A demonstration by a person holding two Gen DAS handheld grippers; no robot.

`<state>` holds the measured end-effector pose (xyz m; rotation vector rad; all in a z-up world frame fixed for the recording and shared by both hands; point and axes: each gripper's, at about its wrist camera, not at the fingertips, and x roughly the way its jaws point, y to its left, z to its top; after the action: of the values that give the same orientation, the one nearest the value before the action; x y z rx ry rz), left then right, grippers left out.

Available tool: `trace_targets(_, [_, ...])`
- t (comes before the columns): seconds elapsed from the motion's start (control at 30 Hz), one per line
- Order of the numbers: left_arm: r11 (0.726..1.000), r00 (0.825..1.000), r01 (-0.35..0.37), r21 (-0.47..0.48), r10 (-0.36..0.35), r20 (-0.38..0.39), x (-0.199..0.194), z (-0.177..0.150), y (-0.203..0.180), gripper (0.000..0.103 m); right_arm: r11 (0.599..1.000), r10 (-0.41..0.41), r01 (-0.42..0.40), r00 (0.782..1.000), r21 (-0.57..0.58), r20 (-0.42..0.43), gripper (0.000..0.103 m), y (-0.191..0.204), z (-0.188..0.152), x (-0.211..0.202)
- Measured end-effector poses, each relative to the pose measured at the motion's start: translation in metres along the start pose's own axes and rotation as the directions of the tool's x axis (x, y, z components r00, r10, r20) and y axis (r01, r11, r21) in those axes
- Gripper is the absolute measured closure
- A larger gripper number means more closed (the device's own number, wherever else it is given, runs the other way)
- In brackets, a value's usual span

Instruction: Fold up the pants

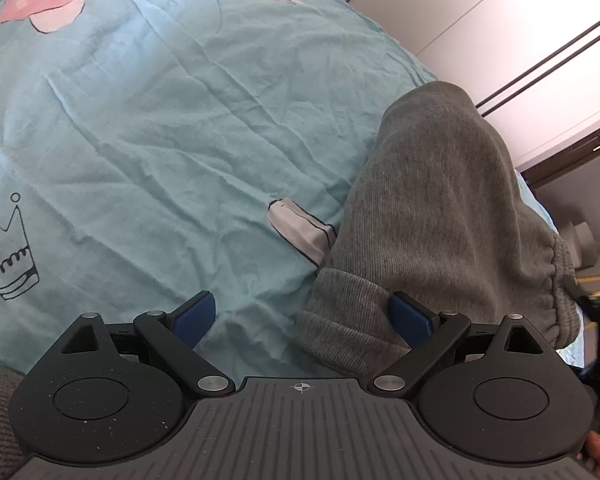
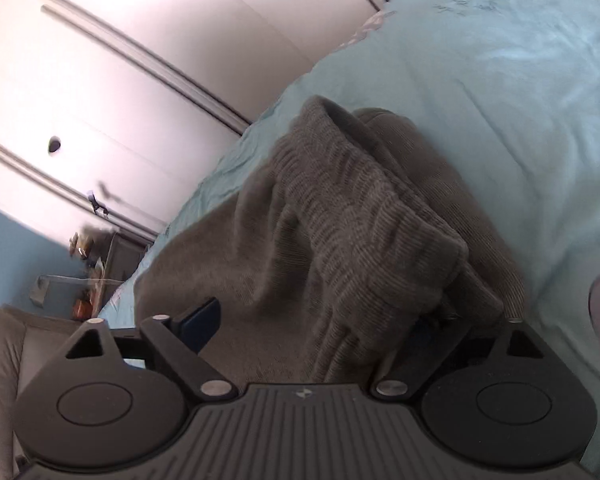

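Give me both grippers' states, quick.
Left gripper: open, the grey pants only against its right finger.
Right gripper: open, pants bunched between the fingers, not clamped.

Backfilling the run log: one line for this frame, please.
stage: fold pants | pants: grey, bunched on blue sheet | left gripper: open, cuff between fingers | right gripper: open over waistband

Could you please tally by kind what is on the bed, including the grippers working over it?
Grey pants: 1
Light blue printed bedsheet: 1
Grippers: 2, left gripper and right gripper
Total: 4
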<state>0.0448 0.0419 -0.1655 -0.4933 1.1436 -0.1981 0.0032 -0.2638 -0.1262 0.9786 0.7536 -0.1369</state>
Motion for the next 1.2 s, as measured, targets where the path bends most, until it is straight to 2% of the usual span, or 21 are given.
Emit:
trace_targets(0.07, [1.000,1.000,-0.001,0.004,0.001,-0.002,0.002,0.001,-0.001,0.006,0.995,0.061,-0.064,0.997,0.072,0.041,0.008,-0.004,0.003,-0.008])
trace_targets(0.1, [1.000,1.000,-0.004,0.008,0.004,-0.004,0.003,0.001,-0.002,0.006,0.982,0.140,-0.147,0.988,0.118,0.058,0.007,-0.008,0.004,-0.010])
trace_targets(0.17, [1.000,1.000,-0.011,0.024,0.011,0.002,0.004,0.000,-0.005,0.006,0.921,0.327,-0.339,0.940,0.192,0.091,0.007,-0.016,0.008,-0.013])
trace_targets(0.2, [0.999,1.000,-0.018,0.034,0.018,0.007,0.003,0.000,-0.006,0.006,0.907,0.354,-0.371,0.928,0.201,0.116,0.007,-0.018,0.011,-0.016])
trace_targets(0.23, [0.999,1.000,-0.025,0.042,0.025,0.012,0.002,-0.001,-0.007,0.006,0.925,0.307,-0.330,0.941,0.190,0.139,0.007,-0.019,0.014,-0.022])
trace_targets(0.27, [0.998,1.000,-0.028,0.049,0.027,0.015,0.002,-0.002,-0.008,0.006,0.961,0.195,-0.222,0.967,0.166,0.163,0.006,-0.018,0.016,-0.029])
trace_targets(0.3, [0.998,0.999,-0.032,0.056,0.031,0.018,0.001,-0.002,-0.009,0.006,0.985,0.088,-0.114,0.979,0.132,0.184,0.006,-0.017,0.018,-0.034])
trace_targets(0.33, [0.997,0.999,-0.035,0.063,0.034,0.021,0.001,-0.003,-0.010,0.006,0.993,-0.011,-0.012,0.982,0.115,0.191,0.006,-0.018,0.019,-0.038])
trace_targets(0.37, [0.997,0.999,-0.040,0.067,0.038,0.025,0.001,-0.003,-0.010,0.006,0.992,-0.052,0.028,0.980,0.123,0.192,0.006,-0.020,0.018,-0.041])
trace_targets(0.43, [0.997,0.999,-0.041,0.070,0.039,0.024,0.002,-0.002,-0.011,0.006,0.985,0.035,-0.063,0.985,0.163,0.170,0.006,-0.028,0.015,-0.046])
trace_targets(0.47, [0.997,0.999,-0.043,0.069,0.042,0.022,0.002,-0.002,-0.011,0.006,0.980,0.047,-0.074,0.989,0.187,0.142,0.006,-0.029,0.014,-0.045])
trace_targets(0.6, [0.998,0.999,-0.037,0.059,0.036,0.018,0.000,-0.002,-0.009,0.006,0.986,-0.027,0.020,0.999,0.166,0.037,0.006,-0.030,0.014,-0.050])
trace_targets(0.73, [0.998,0.999,-0.033,0.049,0.033,0.012,0.001,-0.001,-0.008,0.006,0.986,-0.016,-0.005,0.992,0.164,0.127,0.007,-0.040,0.017,-0.078])
trace_targets(0.77, [0.998,0.999,-0.033,0.049,0.032,0.012,0.001,-0.001,-0.008,0.006,0.986,-0.011,-0.012,0.991,0.169,0.135,0.014,-0.045,0.018,-0.086])
trace_targets(0.8, [0.998,0.999,-0.033,0.051,0.032,0.013,0.001,-0.001,-0.008,0.006,0.986,-0.015,-0.007,0.991,0.167,0.131,0.032,-0.047,0.019,-0.086])
trace_targets(0.83, [0.998,0.999,-0.033,0.050,0.033,0.013,0.001,-0.001,-0.008,0.006,0.987,-0.018,-0.002,0.993,0.164,0.117,0.043,-0.048,0.019,-0.085])
trace_targets(0.87, [0.998,0.999,-0.033,0.047,0.033,0.011,0.001,-0.001,-0.008,0.006,0.987,-0.014,-0.002,0.995,0.164,0.099,0.060,-0.049,0.016,-0.084])
trace_targets(0.93, [0.998,0.999,-0.032,0.046,0.031,0.010,0.001,-0.001,-0.008,0.006,0.985,-0.036,0.027,0.998,0.173,0.046,0.062,-0.052,0.009,-0.075])
trace_targets(1.03, [0.999,1.000,-0.029,0.044,0.029,0.008,0.001,-0.001,-0.007,0.006,0.989,-0.095,0.095,0.995,0.115,-0.004,0.075,-0.047,0.000,-0.061])
trace_targets(1.1, [0.999,1.000,-0.030,0.042,0.030,0.006,0.001,-0.001,-0.007,0.006,0.992,-0.098,0.099,0.995,0.081,-0.016,0.093,-0.044,-0.002,-0.054])
trace_targets(1.2, [0.999,1.000,-0.027,0.037,0.027,0.003,0.002,-0.001,-0.006,0.006,0.996,-0.055,0.057,0.998,0.073,-0.032,0.099,-0.037,0.000,-0.047])
